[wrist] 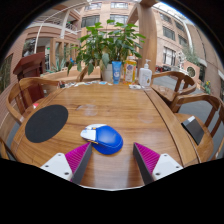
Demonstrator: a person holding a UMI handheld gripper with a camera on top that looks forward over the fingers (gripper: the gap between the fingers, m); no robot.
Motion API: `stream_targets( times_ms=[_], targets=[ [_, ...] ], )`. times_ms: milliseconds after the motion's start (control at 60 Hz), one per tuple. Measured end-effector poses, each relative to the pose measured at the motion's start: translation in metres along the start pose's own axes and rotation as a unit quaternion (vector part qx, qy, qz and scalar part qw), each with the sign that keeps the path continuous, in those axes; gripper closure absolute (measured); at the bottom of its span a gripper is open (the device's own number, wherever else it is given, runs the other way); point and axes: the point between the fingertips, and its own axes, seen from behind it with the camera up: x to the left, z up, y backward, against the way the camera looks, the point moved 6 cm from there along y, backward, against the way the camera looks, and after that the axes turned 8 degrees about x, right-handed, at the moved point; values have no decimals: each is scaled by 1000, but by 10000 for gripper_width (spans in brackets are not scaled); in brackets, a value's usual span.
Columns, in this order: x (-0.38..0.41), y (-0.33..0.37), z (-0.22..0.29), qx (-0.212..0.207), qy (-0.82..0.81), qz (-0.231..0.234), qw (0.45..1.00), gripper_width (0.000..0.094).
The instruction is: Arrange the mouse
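A blue mouse (107, 139) lies on the round wooden table (140, 110), on or beside a small white item (90, 131), just ahead of my left finger. A round black mouse mat (46, 123) lies on the table to the left of it. My gripper (112, 160) is open and empty, with its pink pads (77, 156) wide apart just short of the mouse.
A potted green plant (108, 45), a yellow-and-blue bottle (130, 71) and a white pump bottle (145, 75) stand at the table's far side. Wooden chairs (28, 92) ring the table. A dark object (196, 129) lies at the right edge.
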Motion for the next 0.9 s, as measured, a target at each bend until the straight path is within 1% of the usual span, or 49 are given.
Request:
stream_targets(
  times_ms=[33,67,150,167,183,283,350,383,433,483,567,683,700,717,817,867,883,900],
  targets=[
    [14,2,-3,-1,0,-4,1000,82],
    [5,-13,13,-2,3,-3,1000,82],
    [2,-28,26,-1,6,-8,1000,81],
    [19,-23,25,1,4,-12,1000,81],
    [7,-33,33,0,6,-7,1000,82],
    [9,-49,48,1,5,-10,1000,87],
    [14,-56,54,1,7,-11,1000,133],
    [15,-58,56,0,8,-9,1000,172],
    [19,-62,58,2,5,-3,1000,267],
    [25,-66,61,4,-3,7,1000,392],
    [28,-66,63,3,3,-5,1000,450],
    [23,-67,62,7,-6,-11,1000,539],
    [29,-68,63,9,-11,-19,1000,544],
    [24,-66,64,9,-14,-15,1000,557],
    [22,-60,67,13,-25,-32,999,558],
    [22,-52,84,-3,-38,-50,998,558],
    [16,-46,90,-14,-38,-46,998,558],
    [16,-39,97,-23,-39,-52,998,557]
  ],
)
